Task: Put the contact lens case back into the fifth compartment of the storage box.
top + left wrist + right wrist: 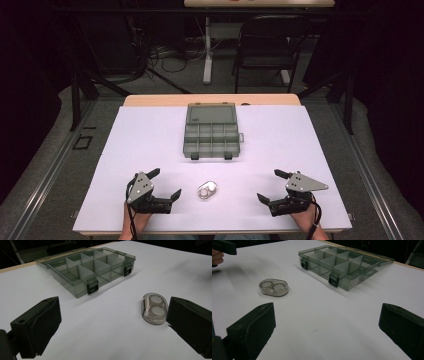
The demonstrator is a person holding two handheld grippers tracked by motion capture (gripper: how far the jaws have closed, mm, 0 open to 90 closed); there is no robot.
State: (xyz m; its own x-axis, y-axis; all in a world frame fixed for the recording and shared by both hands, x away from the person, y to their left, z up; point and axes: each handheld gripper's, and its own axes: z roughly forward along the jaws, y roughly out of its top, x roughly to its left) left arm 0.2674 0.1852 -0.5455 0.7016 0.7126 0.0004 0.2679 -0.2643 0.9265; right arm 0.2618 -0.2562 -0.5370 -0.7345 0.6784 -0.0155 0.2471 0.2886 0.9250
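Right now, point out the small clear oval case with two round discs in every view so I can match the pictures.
High view: small clear oval case lies low and centre on the white table, between the two grippers.
Left gripper view: the case sits right of centre, beside the right finger.
Right gripper view: the case sits upper left.
Shared landmark: the open compartment box, beyond the case.

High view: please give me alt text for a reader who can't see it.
Two open hand-held grippers, left gripper and right gripper, flank a small clear oval case on a white table. Beyond it, mid-table, sits an open grey compartment box, its compartments apparently empty.
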